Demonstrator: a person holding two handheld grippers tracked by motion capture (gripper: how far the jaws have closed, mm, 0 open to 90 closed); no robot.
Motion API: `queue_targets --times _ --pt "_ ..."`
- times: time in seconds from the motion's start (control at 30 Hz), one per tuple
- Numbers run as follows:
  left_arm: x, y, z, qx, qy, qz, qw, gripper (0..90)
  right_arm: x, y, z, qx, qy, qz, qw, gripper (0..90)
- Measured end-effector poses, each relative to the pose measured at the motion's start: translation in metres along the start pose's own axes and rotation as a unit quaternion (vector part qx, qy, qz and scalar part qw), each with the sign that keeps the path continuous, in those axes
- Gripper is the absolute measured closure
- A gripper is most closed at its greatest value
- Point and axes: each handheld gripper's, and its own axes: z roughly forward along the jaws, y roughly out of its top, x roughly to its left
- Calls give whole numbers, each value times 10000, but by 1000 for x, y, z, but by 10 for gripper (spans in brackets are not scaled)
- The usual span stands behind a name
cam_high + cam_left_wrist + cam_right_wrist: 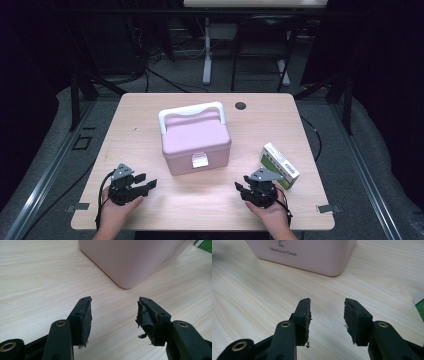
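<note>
Dark room, grey floor

One pink medicine chest, one green-and-white box, two grippers.

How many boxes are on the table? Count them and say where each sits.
2. The pink medicine chest sits mid-table with its lid closed; the green-and-white carton lies at its right, beside the right tool. Contents, if any, are hidden.

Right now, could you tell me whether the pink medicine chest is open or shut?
Shut: the pink medicine chest has its lid down flush on the body, its white latch lies flat against the front, and its white handle is folded back.
</note>
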Motion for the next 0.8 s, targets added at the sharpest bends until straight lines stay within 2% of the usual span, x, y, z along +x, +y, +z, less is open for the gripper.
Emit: queue_targets --times 0.2,0.6,0.73,0.8 --pt "1 1 0 -37 27 71 10000 477 -1 0 3 54 -121 1 9999 573" --pt "-2 1 -2 -152 66 28 9999 479 -6 -1 1 53 -198 128 9997 597" --pt "-4 3 -1 -143 20 -27 9999 476 -5 1 2 40 -219 178 9996 595" --pt "-3 5 0 -147 -66 -59 9999 475 -4 4 4 49 -220 232 9995 580"
